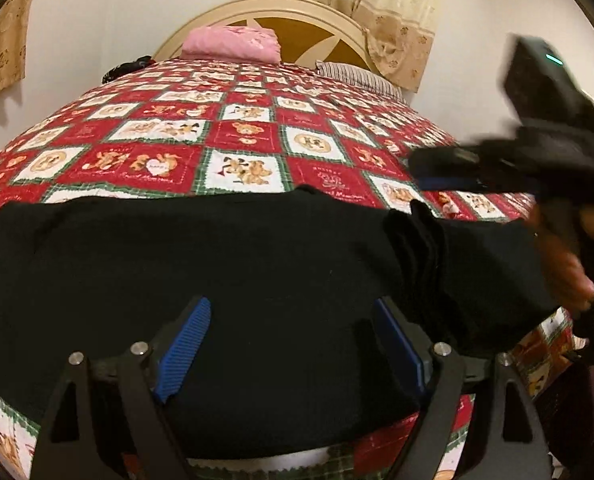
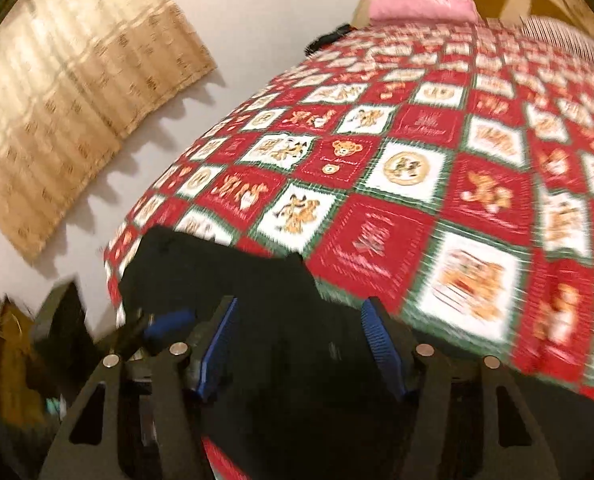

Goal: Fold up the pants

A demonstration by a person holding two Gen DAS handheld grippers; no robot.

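The black fabric pants (image 1: 217, 264) lie flat across the near end of the bed, on its red, white and green teddy-bear patchwork quilt (image 1: 233, 136). They run crosswise under and ahead of the left gripper (image 1: 293, 320), whose blue-padded jaws stand wide apart above the cloth, pressing nothing. Right of these jaws the cloth bunches into a raised crease, and beyond it a narrower stretch runs toward the quilt's near right edge.

Much is hard to read. The pants are so dark that seams, waistband and leg ends do not show (only the outline does). The right wrist view is smeared by motion; there the right gripper (image 2: 301, 332) has its jaws apart with dark cloth below and between them, and whether the pads touch it cannot be told. In the left wrist view that gripper (image 1: 449, 168) is a blur beyond the right-hand jaw, with part of a hand (image 1: 569, 264) beneath it.

Ahead of both sets of jaws the quilt lies open up to a pink folded cloth (image 1: 231, 44) by the cream headboard (image 1: 297, 14). Left of the right jaws the bed edge falls away beside the wall.
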